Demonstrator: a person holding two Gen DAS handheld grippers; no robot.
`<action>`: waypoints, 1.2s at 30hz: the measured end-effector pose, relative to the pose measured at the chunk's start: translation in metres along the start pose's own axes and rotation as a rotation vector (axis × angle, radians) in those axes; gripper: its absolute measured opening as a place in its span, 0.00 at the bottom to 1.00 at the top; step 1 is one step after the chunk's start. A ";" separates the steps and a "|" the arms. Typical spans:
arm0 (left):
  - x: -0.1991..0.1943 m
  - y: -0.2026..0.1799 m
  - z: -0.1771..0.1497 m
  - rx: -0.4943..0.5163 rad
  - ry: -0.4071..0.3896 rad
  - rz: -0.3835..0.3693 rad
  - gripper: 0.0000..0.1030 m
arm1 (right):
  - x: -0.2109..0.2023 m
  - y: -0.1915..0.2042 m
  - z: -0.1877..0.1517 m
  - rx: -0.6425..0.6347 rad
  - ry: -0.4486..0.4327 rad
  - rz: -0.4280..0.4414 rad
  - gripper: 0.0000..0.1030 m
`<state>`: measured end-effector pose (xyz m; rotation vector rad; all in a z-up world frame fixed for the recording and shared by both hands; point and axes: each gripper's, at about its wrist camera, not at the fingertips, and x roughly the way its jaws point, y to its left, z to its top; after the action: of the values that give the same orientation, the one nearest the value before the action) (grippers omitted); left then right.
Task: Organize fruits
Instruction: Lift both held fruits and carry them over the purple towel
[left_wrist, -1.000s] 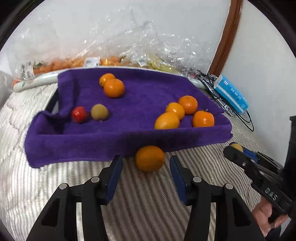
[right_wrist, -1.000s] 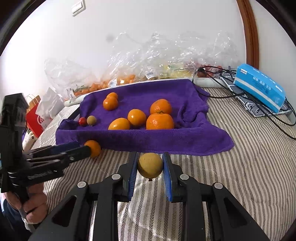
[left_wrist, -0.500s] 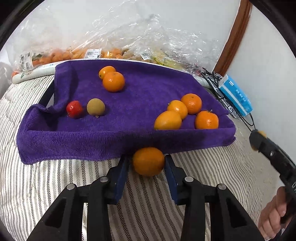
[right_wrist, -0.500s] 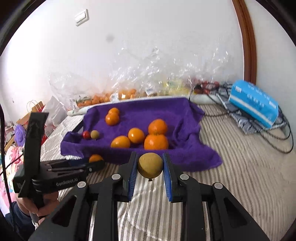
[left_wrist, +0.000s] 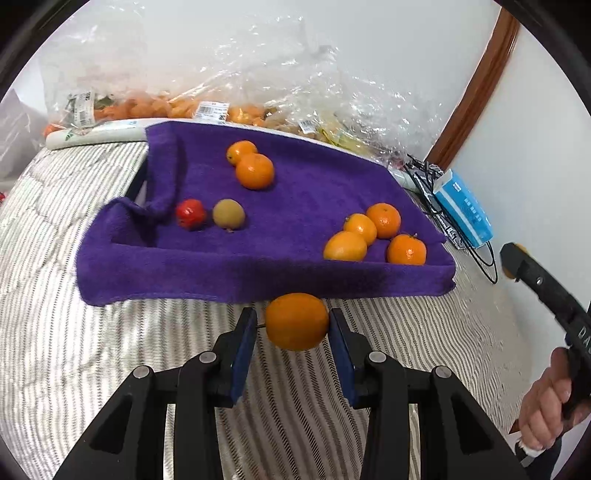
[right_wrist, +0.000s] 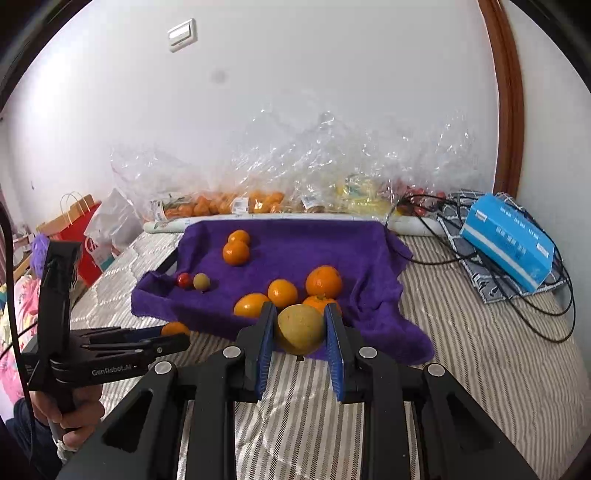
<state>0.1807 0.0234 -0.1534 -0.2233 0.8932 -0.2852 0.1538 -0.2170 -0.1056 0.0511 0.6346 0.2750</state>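
A purple towel (left_wrist: 295, 206) lies on the striped bed cover (left_wrist: 110, 350). On it are two oranges at the back (left_wrist: 255, 171), a red fruit (left_wrist: 190, 213), a greenish-brown fruit (left_wrist: 228, 213) and several oranges at the right (left_wrist: 384, 220). My left gripper (left_wrist: 291, 315) is shut on an orange (left_wrist: 297, 321), held just above the cover before the towel's front edge. From the right wrist view, the left gripper (right_wrist: 173, 338) sits low at the left. My right gripper (right_wrist: 301, 310) is shut on a yellow-green round fruit (right_wrist: 300, 328), raised in front of the towel (right_wrist: 314, 243).
Clear plastic bags of fruit (left_wrist: 221, 110) line the wall behind the towel. A blue box (right_wrist: 508, 240) and black cables (right_wrist: 517, 314) lie at the right. Paper bags (right_wrist: 79, 218) stand left of the bed. A person's hand (left_wrist: 546, 406) grips the right tool.
The left jaws closed onto the orange, which now hangs between them off the cover. The right gripper rose with the yellow-green fruit, so the towel looks lower and farther.
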 end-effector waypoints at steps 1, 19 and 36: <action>-0.003 0.001 0.001 -0.001 -0.002 0.000 0.36 | -0.003 0.001 0.003 -0.003 -0.005 -0.003 0.26; -0.057 0.008 0.019 -0.032 -0.098 -0.006 0.36 | -0.029 0.020 0.028 0.021 -0.020 0.016 0.26; -0.098 0.010 0.030 -0.039 -0.184 0.000 0.36 | -0.040 0.027 0.031 0.020 -0.043 0.042 0.26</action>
<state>0.1472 0.0678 -0.0665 -0.2809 0.7169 -0.2434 0.1345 -0.2010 -0.0539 0.0894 0.5944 0.3071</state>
